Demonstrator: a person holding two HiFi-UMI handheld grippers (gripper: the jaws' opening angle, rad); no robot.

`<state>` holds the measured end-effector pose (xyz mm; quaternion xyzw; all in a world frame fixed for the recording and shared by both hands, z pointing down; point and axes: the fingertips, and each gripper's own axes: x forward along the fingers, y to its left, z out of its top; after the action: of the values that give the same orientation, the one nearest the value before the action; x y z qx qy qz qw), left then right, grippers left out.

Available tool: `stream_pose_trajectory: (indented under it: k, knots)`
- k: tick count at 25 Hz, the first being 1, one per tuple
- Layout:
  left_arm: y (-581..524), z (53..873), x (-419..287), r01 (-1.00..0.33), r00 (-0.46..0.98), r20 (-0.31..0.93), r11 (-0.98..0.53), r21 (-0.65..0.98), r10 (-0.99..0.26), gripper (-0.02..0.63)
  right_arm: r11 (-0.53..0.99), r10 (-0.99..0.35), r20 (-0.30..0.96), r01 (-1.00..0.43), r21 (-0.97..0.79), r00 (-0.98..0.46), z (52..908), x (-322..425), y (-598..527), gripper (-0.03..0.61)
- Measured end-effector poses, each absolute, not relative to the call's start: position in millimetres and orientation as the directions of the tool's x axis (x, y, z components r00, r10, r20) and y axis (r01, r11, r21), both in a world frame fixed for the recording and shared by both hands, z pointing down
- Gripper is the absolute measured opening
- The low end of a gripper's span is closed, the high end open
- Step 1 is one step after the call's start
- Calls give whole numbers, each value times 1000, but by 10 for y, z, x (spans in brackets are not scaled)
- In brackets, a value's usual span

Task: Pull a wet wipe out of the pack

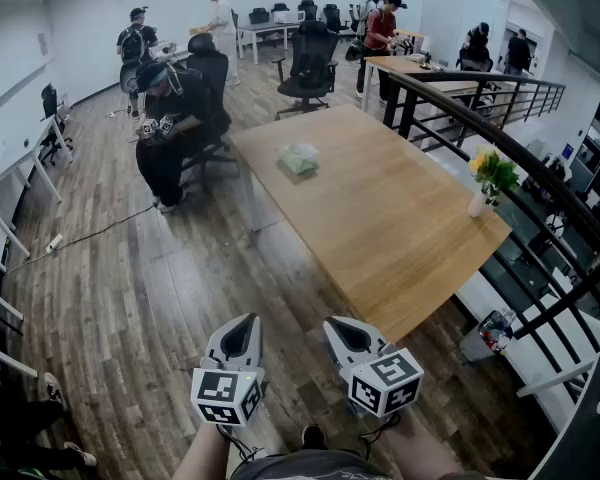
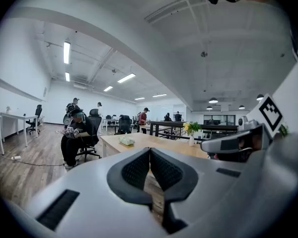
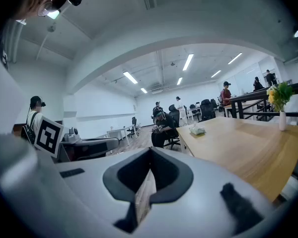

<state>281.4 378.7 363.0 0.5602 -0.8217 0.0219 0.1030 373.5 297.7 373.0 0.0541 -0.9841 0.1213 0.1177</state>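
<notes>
Ahead, wipe pack (image 1: 300,158) on office table (image 1: 400,218)

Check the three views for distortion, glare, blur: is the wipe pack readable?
Head view: strong fisheye, the railing bows; wipe pack small but clear on the table. Left gripper view: black vignetted corners, ceiling lights blown out, pack tiny. Right gripper view: same vignette, pack small and distant, no glare on it.
</notes>
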Motion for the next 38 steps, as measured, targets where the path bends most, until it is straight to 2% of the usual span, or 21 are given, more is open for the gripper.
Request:
stream_pose_trajectory:
  k: [14,19,29,34,38]
  knots:
    - [3800,3839,2689,-908,-368,230,402,119,-901,14,965,-105,271,-164,-203,-957,3837,3701,2888,25]
    - [3804,3975,2730,-906,-376,260,412,99,-890,14,976,-40,266,-94,-196,-963,3896,3686,2891,25]
    - [3825,4058,2674,-892,-410,270,445,84,-871,14,978,1,276,-57,-203,-961,4093,3667,2866,26]
    - [3797,4086,2516,-877,-423,281,467,114,-862,14,974,-12,297,-78,-211,-955,4188,3539,2777,26]
    - [3739,4102,2322,-884,-415,265,455,110,-870,14,985,-39,321,-90,-147,-946,4268,3350,2694,26]
